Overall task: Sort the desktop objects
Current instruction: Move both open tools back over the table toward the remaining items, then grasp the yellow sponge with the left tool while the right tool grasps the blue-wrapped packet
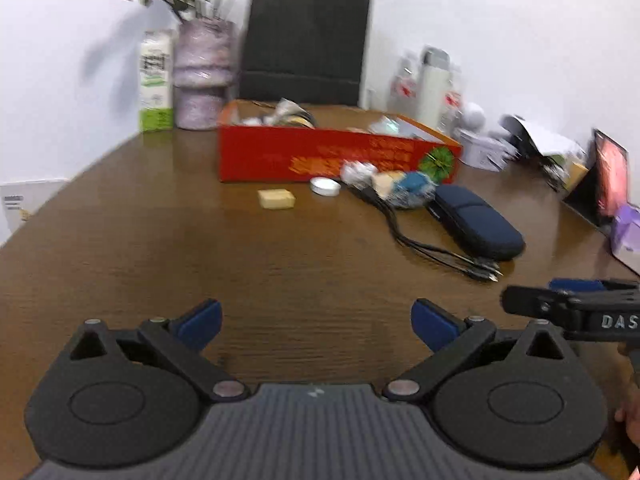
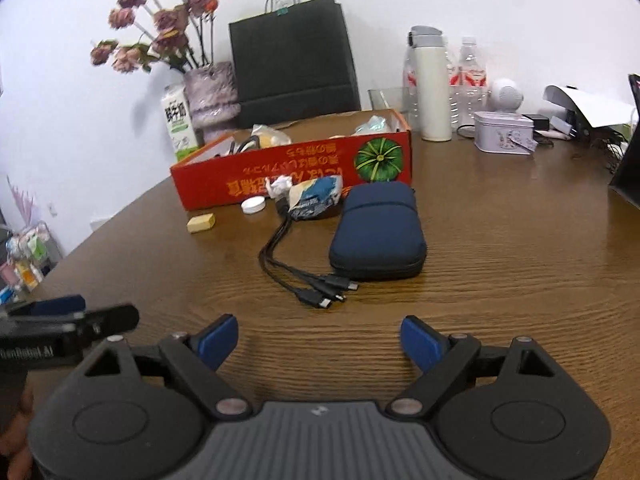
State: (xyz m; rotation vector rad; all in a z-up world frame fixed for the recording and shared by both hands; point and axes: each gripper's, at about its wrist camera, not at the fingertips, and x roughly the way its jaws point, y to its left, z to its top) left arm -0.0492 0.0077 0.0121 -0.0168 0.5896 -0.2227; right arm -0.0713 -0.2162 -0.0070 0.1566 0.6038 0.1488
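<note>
- Both tongs are spread wide and carry nothing: your left gripper [image 1: 316, 322] and right gripper [image 2: 318, 342] hang low over the near edge of the brown wood-grain worktop [image 2: 500, 280], side by side, probably poised before a first pick.
- Your likely sorting target, judging by the odds and ends already inside, is the long red cardboard box with a green pumpkin print [image 2: 296, 176]; it sits toward the far edge, open side up.
- Behind it, against the wall, stand a black paper bag [image 2: 294, 56], a mottled purple vase of dried flowers [image 2: 210, 96] and a green-and-white milk carton [image 2: 178, 126]; none block your reach.
- At the far right corner, a white flask [image 2: 430, 88], clear water bottles [image 2: 468, 76] and a silver tin [image 2: 504, 132] crowd together, well apart from the loose items.
- Nearest you lies the navy zip-up fabric case [image 2: 378, 232], just beside the box front.
- Touching its left flank, the black multi-headed charging cable [image 2: 296, 268] trails toward you; its plugs may snag.
- At the box front sits a crumpled blue-and-white wrapper [image 2: 316, 196] on the cable's far end, with a wad of white paper [image 2: 280, 186] beside it.
- Left of those: a white round cap [image 2: 253, 204] and a small yellow block [image 2: 201, 222], both free to grasp.
</note>
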